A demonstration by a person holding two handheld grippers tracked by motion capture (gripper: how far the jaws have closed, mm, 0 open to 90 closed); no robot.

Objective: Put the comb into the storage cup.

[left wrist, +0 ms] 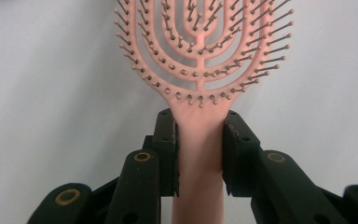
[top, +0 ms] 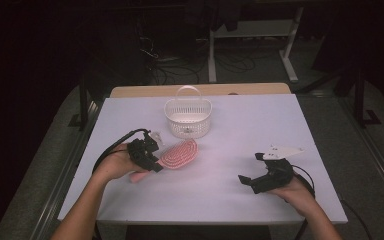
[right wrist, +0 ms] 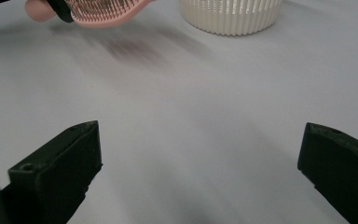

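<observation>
In the left gripper view the pink hairbrush [left wrist: 199, 70] is cut off at the top edge, and its handle is partly covered by the two fingers [left wrist: 167, 154] pressed against it. In the right gripper view the brush and the white basket [right wrist: 230, 16] are cropped by the top edge — the shadow beneath the brush is blurred. In the high view the handle's middle is hidden behind the left gripper [top: 155, 159].
</observation>
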